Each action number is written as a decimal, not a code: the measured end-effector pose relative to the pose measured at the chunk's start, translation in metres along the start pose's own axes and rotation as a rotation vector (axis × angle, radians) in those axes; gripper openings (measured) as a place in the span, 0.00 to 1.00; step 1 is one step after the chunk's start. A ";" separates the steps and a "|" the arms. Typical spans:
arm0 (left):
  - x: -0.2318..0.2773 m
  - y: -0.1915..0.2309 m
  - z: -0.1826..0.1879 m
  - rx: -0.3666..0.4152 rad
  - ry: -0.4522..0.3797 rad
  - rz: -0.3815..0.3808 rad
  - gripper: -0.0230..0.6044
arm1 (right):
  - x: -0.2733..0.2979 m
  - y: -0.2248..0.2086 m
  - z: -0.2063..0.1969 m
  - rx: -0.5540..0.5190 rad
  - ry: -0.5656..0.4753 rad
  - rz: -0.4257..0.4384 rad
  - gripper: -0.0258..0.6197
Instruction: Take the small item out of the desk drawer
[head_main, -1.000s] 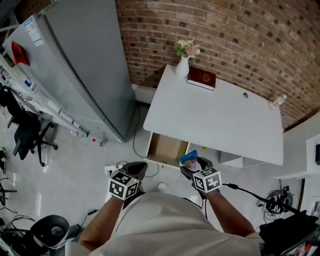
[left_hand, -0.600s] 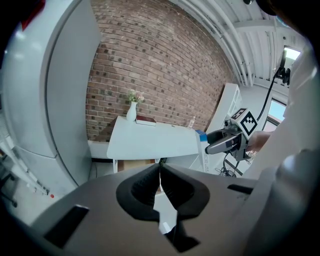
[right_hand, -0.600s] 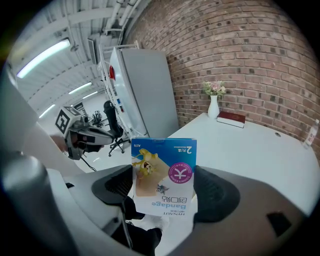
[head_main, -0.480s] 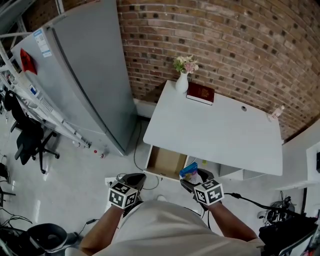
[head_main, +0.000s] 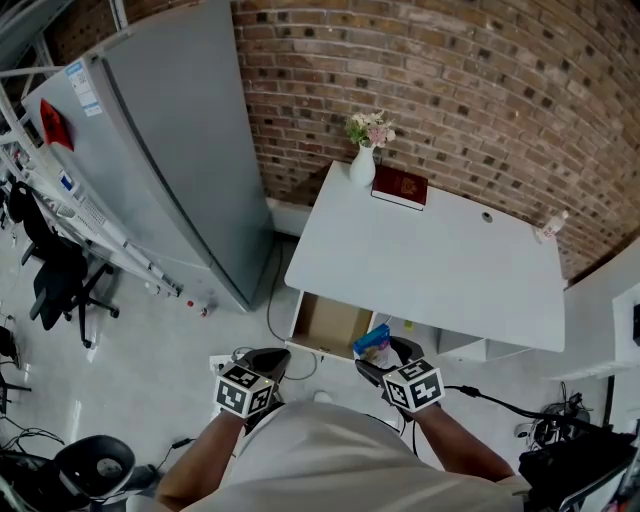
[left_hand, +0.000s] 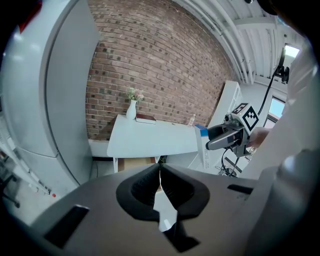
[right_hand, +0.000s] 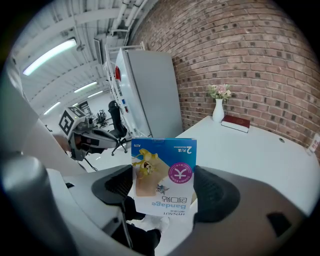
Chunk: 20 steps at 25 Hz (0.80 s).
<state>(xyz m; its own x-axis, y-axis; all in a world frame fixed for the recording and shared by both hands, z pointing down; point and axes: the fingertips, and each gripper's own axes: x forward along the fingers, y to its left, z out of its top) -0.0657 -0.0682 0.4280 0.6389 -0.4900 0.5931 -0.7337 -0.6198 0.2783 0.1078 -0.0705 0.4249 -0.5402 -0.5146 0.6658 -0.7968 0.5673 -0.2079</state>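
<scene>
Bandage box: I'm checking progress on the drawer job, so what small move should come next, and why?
Probably carry the bandage box forward and set it on the desk top. The right tongs are clamped on the box, which is held clear of the open drawer, and the desk's near part is bare. The left tongs are shut and empty.

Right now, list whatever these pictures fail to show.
- Drawer rear: in the head view the desk top covers it, so what else lies inside cannot be told.
- Bandage box back face: the right gripper view shows only its front, and in the head view it is too small.
- Book title: too small in every view.
- Floor near the feet: hidden in the head view by the person's torso.
</scene>
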 end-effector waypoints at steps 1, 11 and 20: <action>0.000 0.001 0.000 0.002 0.002 -0.002 0.08 | 0.001 0.000 0.001 0.000 -0.001 0.000 0.62; 0.003 0.005 -0.004 -0.003 0.017 -0.001 0.08 | 0.005 0.003 0.000 -0.004 0.008 0.017 0.62; 0.002 0.011 -0.004 -0.010 0.016 0.009 0.08 | 0.011 0.006 0.000 -0.012 0.011 0.033 0.62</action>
<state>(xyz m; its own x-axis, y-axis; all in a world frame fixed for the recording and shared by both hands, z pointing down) -0.0734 -0.0730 0.4354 0.6285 -0.4857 0.6076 -0.7419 -0.6091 0.2804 0.0971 -0.0730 0.4311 -0.5636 -0.4885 0.6662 -0.7749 0.5920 -0.2214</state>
